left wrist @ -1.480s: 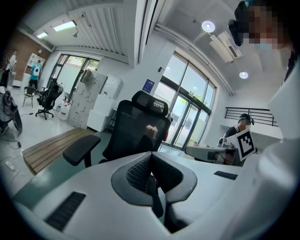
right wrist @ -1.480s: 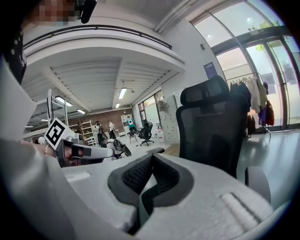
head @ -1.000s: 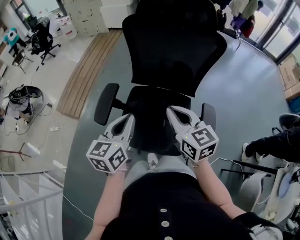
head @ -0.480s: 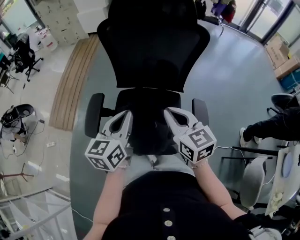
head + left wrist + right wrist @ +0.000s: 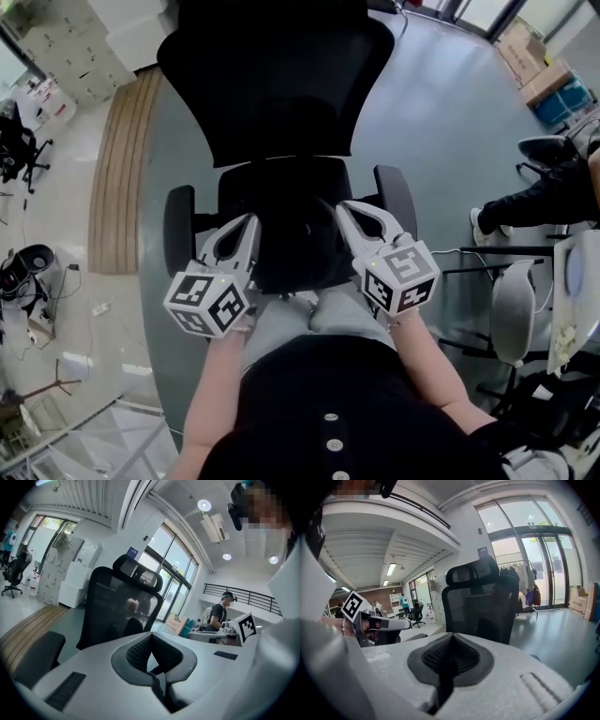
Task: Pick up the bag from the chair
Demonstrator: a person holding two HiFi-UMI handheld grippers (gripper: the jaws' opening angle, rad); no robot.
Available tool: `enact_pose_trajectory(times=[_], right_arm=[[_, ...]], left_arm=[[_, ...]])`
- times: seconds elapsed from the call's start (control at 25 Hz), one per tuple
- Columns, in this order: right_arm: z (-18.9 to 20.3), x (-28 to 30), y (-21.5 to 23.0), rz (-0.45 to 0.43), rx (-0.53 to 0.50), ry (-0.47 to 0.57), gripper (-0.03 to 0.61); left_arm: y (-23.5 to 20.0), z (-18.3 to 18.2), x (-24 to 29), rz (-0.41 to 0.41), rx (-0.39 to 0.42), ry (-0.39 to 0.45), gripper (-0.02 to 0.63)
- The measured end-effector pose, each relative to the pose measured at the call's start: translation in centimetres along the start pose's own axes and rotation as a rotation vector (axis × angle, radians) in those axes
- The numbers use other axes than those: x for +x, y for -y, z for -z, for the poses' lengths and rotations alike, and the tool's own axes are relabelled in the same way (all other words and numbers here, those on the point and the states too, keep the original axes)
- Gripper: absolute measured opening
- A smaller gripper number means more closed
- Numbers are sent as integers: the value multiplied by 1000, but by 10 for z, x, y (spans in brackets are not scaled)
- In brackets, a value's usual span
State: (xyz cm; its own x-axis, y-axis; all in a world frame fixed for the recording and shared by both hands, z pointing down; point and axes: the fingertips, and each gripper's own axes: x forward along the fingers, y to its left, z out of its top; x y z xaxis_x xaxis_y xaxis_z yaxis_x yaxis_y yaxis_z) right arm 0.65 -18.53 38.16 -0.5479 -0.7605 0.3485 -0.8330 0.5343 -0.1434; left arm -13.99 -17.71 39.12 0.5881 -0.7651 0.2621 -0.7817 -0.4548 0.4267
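Note:
A black office chair (image 5: 272,84) stands right in front of me, its seat (image 5: 281,202) between two armrests. A dark bulk (image 5: 292,255) lies on the seat; being black on black, I cannot tell its outline or make it out as a bag. My left gripper (image 5: 246,223) hovers over the seat's front left, jaws together and empty. My right gripper (image 5: 345,208) hovers over the front right, also shut and empty. The left gripper view has the left gripper (image 5: 151,635) pointing at the mesh backrest (image 5: 117,606). In the right gripper view, the right gripper (image 5: 452,637) faces the backrest (image 5: 480,606).
A wooden strip (image 5: 112,169) runs along the floor at left, with cables and another chair (image 5: 19,150) beyond. At right are a seated person's leg (image 5: 530,202), a grey chair (image 5: 516,305) and cardboard boxes (image 5: 536,58). A person with a headset (image 5: 219,613) stands behind.
The head view has swung, so the chair now sits lower and more to the left in the picture. Both grippers stay shut over the seat's front, slightly farther apart.

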Motion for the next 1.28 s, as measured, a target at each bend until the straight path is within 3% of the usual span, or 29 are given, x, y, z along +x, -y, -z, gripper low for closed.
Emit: enact_pose_trajectory(times=[0.64,1.28], right_arm=[[32,0,-2,173,82,-88,0],[107,11,31,165,126,-226,2]], left_arm=[[-14,27,12,146,-9,-148,17],[-8,93,49,153,-80,-248,17]])
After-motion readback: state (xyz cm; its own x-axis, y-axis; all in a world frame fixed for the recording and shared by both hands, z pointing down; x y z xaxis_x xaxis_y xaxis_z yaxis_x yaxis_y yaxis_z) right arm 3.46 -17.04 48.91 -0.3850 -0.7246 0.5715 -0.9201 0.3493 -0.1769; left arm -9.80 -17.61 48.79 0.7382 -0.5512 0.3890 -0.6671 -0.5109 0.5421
